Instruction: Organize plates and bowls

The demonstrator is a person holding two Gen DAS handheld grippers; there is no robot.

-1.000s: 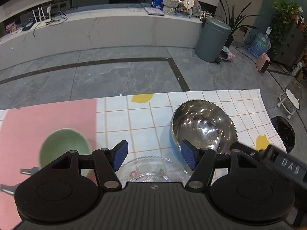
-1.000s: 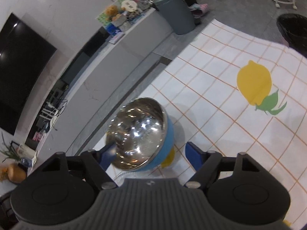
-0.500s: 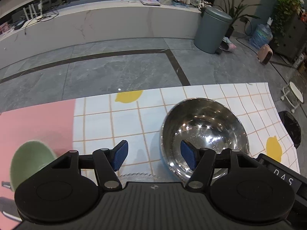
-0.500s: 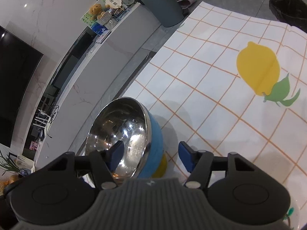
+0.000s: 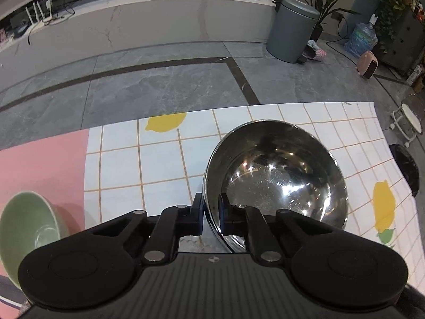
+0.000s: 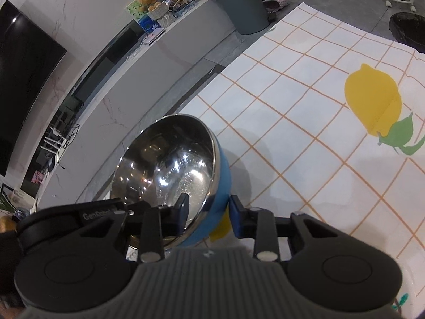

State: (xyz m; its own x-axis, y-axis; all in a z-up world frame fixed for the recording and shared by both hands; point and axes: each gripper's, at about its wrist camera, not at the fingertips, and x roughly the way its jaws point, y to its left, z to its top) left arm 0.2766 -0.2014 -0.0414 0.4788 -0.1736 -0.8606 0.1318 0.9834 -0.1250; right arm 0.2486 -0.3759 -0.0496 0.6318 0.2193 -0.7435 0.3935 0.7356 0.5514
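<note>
A steel bowl [image 5: 279,175] with a blue outside sits on the lemon-print tablecloth [image 5: 159,164]. My left gripper [image 5: 211,214] is shut on its near-left rim, one finger inside and one outside. In the right wrist view the same bowl [image 6: 170,164] appears tilted. My right gripper [image 6: 208,214] is closed on the rim and blue wall, one finger inside and one outside. A green bowl [image 5: 26,226] stands at the left on the pink mat [image 5: 42,164]. A clear glass plate [image 5: 191,244] peeks out under the left fingers.
The cloth's far edge [image 5: 265,106] meets the grey floor. A grey bin [image 5: 292,29], a black bin [image 5: 406,167] and a white stool [image 5: 409,122] stand beyond it. A white counter [image 6: 159,53] with a teddy bear runs along the wall.
Both grippers have closed on the steel bowl's rim. The left one moved right and closer to the bowl; the bowl now appears tilted in the right wrist view.
</note>
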